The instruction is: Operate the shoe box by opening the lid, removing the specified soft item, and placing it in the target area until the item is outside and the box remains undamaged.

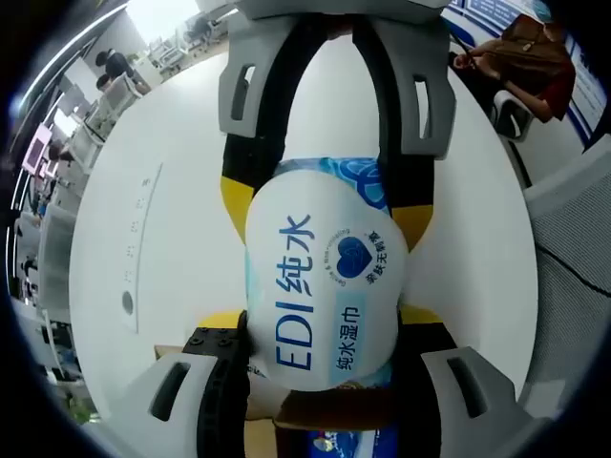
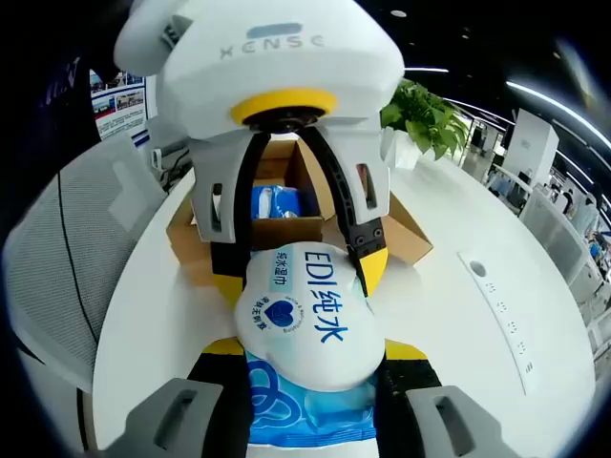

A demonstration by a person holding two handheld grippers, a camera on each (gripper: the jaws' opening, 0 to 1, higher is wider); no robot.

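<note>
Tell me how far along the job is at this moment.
Done: the cardboard box stands open on the white table, flaps spread. In hand: the wet-wipes pack is out, held between the left gripper and right gripper. Left: setting it on the table. Another blue pack stays inside.

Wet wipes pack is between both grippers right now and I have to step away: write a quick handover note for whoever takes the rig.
Left gripper: shut on the wet wipes pack.
Right gripper: shut on the same pack from the opposite end.
Cardboard box: on the white table, flaps open, another blue pack visible inside.
Done: box opened, pack lifted out.
Left: set the pack down on the table in the target area, release both grippers, leave the box alone.
</note>
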